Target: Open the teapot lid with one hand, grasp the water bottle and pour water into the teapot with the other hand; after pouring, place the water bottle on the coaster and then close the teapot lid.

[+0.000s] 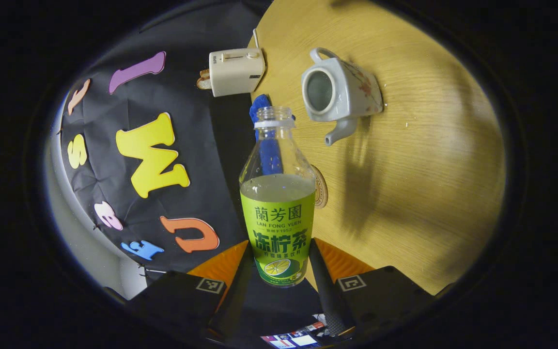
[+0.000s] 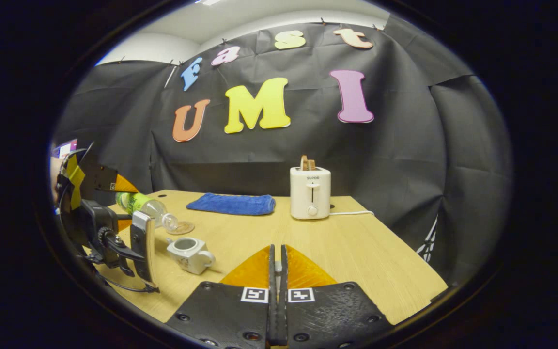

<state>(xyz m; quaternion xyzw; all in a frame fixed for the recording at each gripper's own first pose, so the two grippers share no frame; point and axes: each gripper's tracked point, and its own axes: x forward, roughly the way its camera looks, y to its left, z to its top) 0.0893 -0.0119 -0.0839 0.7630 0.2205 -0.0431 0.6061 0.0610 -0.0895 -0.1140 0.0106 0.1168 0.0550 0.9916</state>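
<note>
The wooden table [image 2: 356, 242] is seen with the lidless teapot [image 2: 189, 253] standing on it. The uncapped water bottle [image 1: 277, 213] (tilted, neck towards the teapot) is gripped by the left gripper [image 1: 279, 271]. The right gripper [image 2: 277, 271] is closed, its fingers together; whether something is pinched cannot be told.

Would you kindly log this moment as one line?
left gripper: shut on bottle, tilted toward teapot | teapot: lid off | right gripper: shut

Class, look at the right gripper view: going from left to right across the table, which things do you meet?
Left tongs holding the tilted water bottle → coaster and, nearer the camera, the open teapot → blue cloth → toaster.
</note>
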